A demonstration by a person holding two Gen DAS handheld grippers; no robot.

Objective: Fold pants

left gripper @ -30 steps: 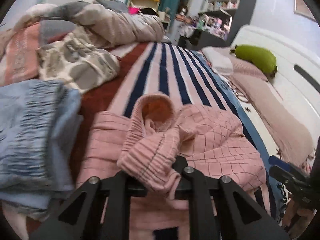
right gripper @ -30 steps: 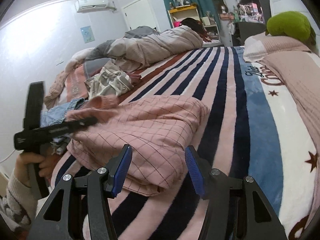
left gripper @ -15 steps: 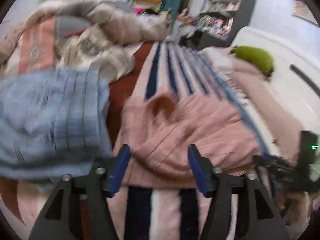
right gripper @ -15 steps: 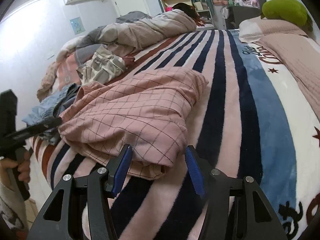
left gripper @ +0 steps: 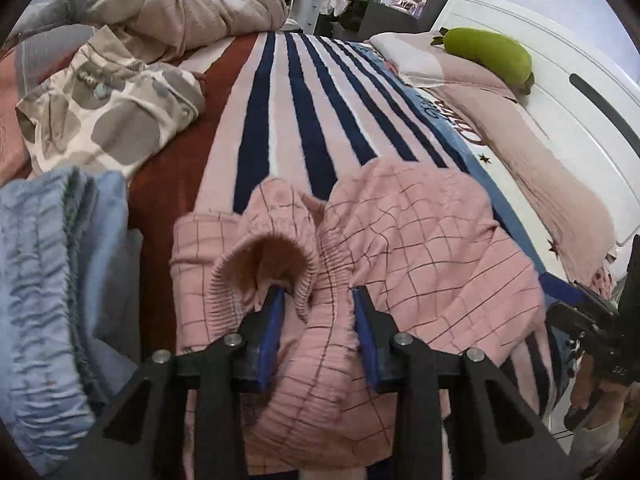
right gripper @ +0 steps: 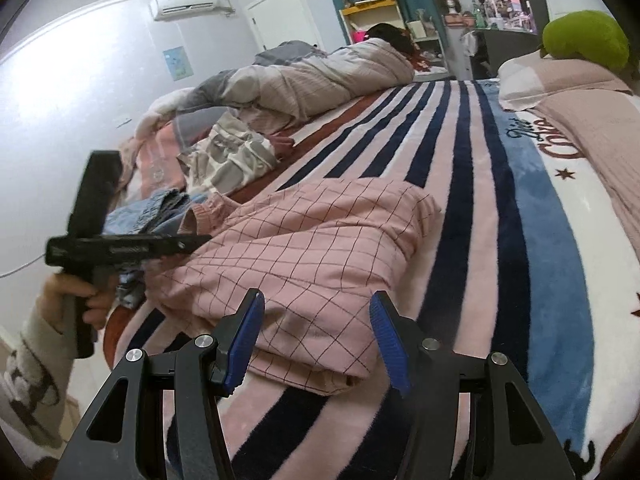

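In the left wrist view, the left tongs [left gripper: 318, 312] are half closed around a bunched part of the pink checked pants [left gripper: 420, 240]. The ribbed waistband [left gripper: 264, 256] stands up as an open loop, and one blue pad goes inside this loop while the other pad is on the far side of the gathered cloth. If the pads really press the cloth, I cannot tell. The pants lie crumpled on the striped blanket [left gripper: 304, 120] of the bed, near its front edge. A blue garment [left gripper: 52, 280] lies just beside them on the left, and a spotted cloth [left gripper: 112, 112] is farther back. A green plush toy [left gripper: 488, 54] rests on the pillow.

In the right wrist view, the right tongs [right gripper: 316, 340] are wide apart and hold nothing. Their blue pads [right gripper: 244, 340] hang just above the near folded edge of the pants [right gripper: 304, 248]. The left tongs [right gripper: 132, 246] reach to the far end of the pants, near the blue garment [right gripper: 156, 216].
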